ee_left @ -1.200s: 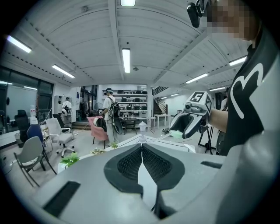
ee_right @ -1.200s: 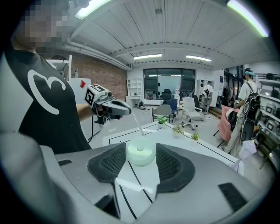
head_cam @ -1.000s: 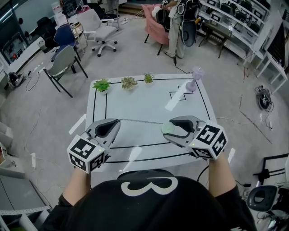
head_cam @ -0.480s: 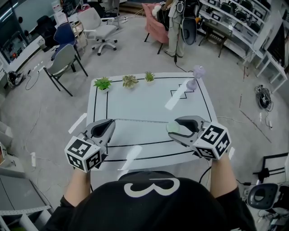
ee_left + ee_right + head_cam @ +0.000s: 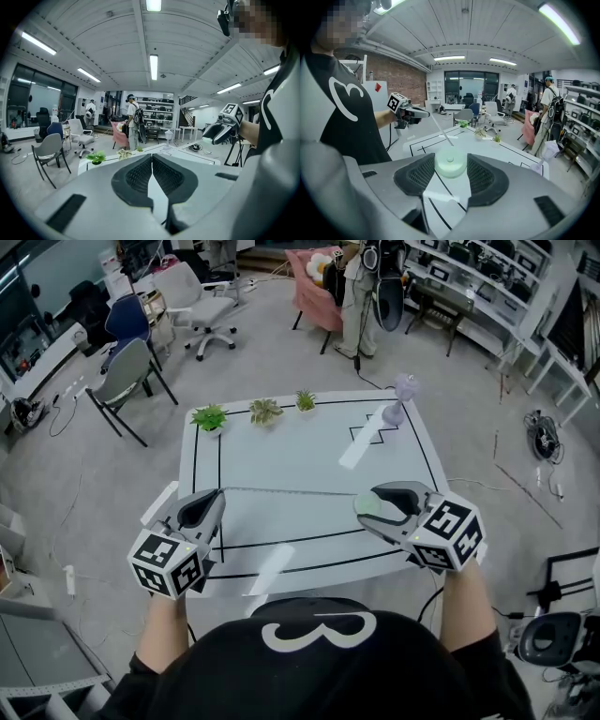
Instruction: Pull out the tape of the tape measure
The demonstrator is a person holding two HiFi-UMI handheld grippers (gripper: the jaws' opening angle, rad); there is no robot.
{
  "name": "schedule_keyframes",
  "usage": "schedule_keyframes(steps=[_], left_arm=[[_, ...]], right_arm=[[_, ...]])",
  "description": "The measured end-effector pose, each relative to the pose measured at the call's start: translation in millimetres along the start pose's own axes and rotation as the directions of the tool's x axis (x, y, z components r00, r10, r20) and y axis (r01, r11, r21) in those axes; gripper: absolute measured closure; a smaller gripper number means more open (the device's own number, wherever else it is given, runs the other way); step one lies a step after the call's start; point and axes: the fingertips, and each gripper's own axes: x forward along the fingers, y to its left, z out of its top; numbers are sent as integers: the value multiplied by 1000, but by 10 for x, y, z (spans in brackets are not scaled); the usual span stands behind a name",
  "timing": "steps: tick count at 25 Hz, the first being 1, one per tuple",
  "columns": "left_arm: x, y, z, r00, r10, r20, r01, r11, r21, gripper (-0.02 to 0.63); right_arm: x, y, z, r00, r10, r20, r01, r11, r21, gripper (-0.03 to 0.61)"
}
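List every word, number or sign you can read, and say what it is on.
"3": white, on the black shirt.
Marker cubes: square code patterns only, no letters.
Red sign on the wall: too small to read.

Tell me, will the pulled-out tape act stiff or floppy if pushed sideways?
Probably floppy: the tape is very thin and looks straight only while stretched between the left gripper and the round tape measure. Likely light too, being so narrow.

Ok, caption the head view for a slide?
The right gripper holds the green tape measure; the left gripper pinches its tape, stretched between them over the table.
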Motion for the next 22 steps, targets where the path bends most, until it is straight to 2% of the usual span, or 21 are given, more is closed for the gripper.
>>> schedule_keyframes(steps=[9, 14, 22], left_arm=[[4, 82, 12, 1000, 16, 6, -16, 1000, 1, 601], [-39, 218, 35, 998, 58, 7, -58, 998, -9, 601], [45, 124, 26, 999, 33, -7, -33, 999, 8, 601]], right_arm=[[-63, -47, -62, 1000, -14, 3, 14, 1000, 15, 359], [-96, -110, -84, 1000, -30, 4, 30, 999, 23, 359], [-33, -127, -96, 1000, -13, 4, 13, 1000, 19, 359]])
